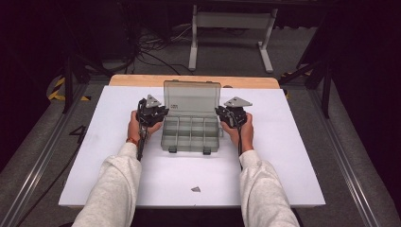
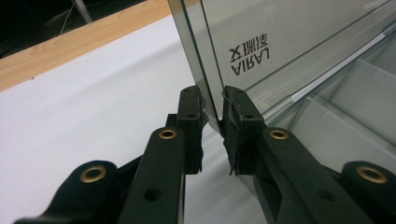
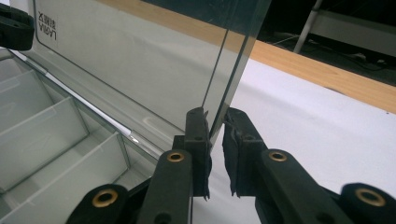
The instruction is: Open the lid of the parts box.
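Your left gripper (image 2: 212,116) and right gripper (image 3: 215,123) are each clamped on a side edge of the upright lid (image 1: 191,98) — the organizer box (image 1: 190,134) sits mid-table between them.

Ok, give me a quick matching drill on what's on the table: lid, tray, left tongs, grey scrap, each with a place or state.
Things:
1. lid
2. tray
3. left tongs
4. grey scrap

Places or states:
A. lying alone on the white board near the person
B. standing upright
C. divided into empty compartments
D. straddling the lid's side edge

Pairs: 1-B, 2-C, 3-D, 4-A
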`<action>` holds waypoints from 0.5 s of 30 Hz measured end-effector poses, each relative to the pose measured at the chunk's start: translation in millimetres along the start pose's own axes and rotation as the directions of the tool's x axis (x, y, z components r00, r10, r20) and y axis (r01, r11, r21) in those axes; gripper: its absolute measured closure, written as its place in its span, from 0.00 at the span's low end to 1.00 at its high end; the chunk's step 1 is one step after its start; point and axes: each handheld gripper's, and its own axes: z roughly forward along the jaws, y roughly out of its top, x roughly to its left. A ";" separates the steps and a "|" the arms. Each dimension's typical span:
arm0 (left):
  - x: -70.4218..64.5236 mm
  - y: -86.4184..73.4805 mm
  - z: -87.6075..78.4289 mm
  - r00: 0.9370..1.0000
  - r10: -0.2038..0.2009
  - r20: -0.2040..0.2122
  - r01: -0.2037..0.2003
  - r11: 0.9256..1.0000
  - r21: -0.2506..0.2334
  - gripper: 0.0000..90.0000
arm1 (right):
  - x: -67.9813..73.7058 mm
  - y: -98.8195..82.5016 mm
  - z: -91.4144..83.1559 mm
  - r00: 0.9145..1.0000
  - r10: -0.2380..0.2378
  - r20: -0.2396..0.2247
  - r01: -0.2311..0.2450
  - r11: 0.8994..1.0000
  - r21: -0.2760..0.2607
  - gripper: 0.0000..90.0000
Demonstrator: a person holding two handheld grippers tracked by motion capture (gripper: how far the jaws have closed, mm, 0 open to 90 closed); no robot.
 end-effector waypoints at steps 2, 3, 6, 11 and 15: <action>0.3 -0.5 0.2 1.000 -0.008 0.000 0.008 1.000 -0.003 0.87 | -0.1 -0.7 0.8 1.000 0.004 -0.001 -0.004 1.000 0.003 0.89; 0.4 -0.5 0.0 1.000 -0.008 0.001 0.008 1.000 -0.002 0.87 | -0.1 -1.0 1.1 1.000 0.004 -0.002 -0.004 1.000 0.006 0.89; 0.2 0.0 -1.4 1.000 -0.010 0.007 0.010 1.000 0.006 0.88 | -0.3 -1.2 1.7 1.000 0.003 -0.005 -0.003 1.000 0.010 0.89; 0.1 1.5 -2.7 1.000 0.001 0.010 -0.001 1.000 0.019 0.87 | 0.0 -1.1 2.9 1.000 -0.003 -0.010 0.003 1.000 0.022 0.89; 0.0 1.2 -3.0 1.000 -0.006 0.012 0.006 1.000 0.020 0.87 | 0.3 -2.0 4.6 1.000 -0.003 -0.011 0.003 1.000 0.031 0.89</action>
